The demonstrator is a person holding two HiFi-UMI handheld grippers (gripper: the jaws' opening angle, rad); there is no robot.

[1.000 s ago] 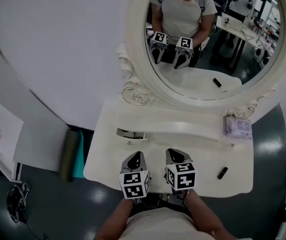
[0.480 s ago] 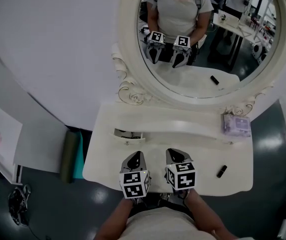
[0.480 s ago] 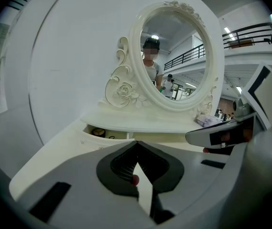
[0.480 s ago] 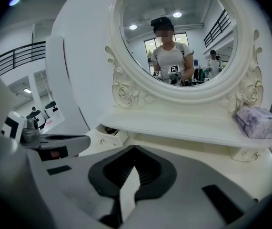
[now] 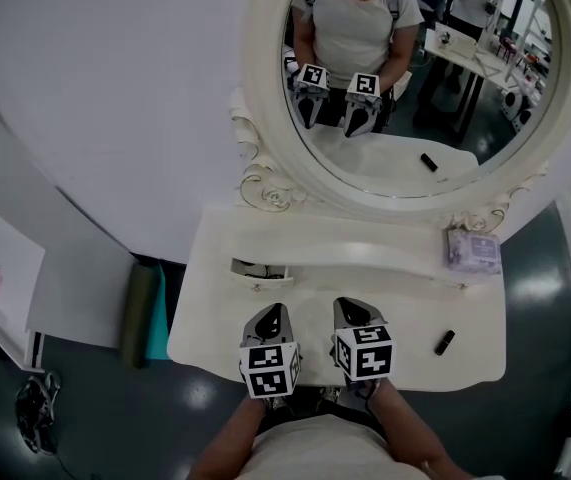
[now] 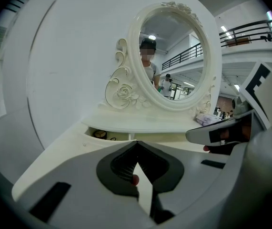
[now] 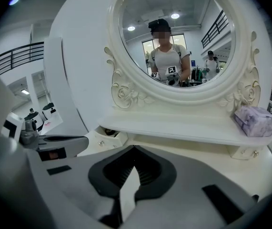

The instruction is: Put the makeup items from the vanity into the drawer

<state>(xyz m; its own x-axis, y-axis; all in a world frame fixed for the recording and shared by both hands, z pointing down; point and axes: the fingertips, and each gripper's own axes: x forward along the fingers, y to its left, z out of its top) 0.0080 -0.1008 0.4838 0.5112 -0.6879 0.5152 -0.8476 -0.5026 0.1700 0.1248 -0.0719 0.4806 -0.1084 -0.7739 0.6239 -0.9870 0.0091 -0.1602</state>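
Glossy white vanity (image 5: 212,316), smooth glass mirror (image 5: 397,166)

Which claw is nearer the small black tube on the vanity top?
Right. The right claw is left of the small black tube; the left claw lies farther left, beyond it.

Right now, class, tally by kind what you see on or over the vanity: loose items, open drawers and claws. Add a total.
Black makeup tube: 1
Purple packet: 1
Open drawer: 1
Claws: 2, the left claw and the right claw
Total: 5
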